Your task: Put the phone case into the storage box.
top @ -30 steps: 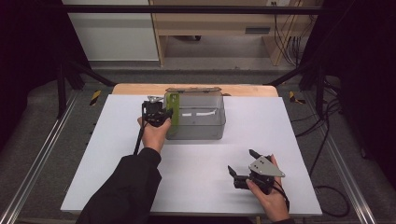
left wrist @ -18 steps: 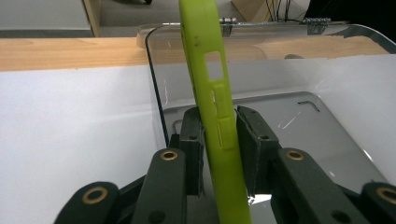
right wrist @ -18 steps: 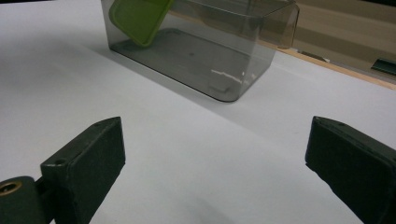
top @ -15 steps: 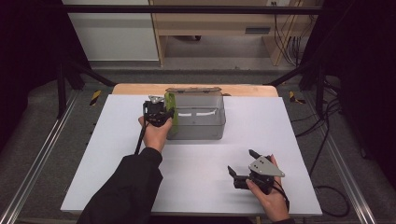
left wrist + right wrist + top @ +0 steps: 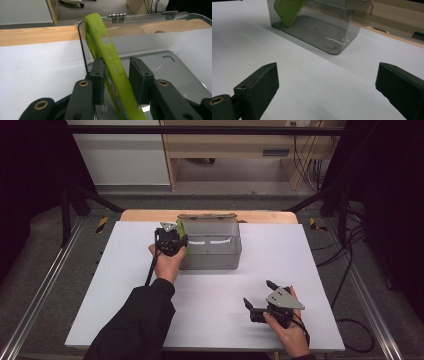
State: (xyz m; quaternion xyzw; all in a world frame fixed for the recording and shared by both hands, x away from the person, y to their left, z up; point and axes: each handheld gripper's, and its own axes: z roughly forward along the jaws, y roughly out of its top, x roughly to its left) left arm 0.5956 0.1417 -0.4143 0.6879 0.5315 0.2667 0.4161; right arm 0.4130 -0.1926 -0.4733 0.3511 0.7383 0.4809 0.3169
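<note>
Two tools work over a white table (image 5: 125,285). Near the table's middle toward twelve o'clock stands a clear grey plastic box (image 5: 215,251), its hinged lid open at the far side. At the box's nine o'clock wall, the left tool (image 5: 170,241) sits around a lime-green phone case (image 5: 107,62) that stands on edge, tilted, leaning against that wall with its lower end inside the box. Its jaws have just been opening; the left pad lies against the case or just beside it, while the right pad stands apart from it, so the case is no longer pinched. At about five o'clock on the table, well apart from the box, the right tool (image 5: 258,300) rests with jaws spread wide around nothing.
</note>
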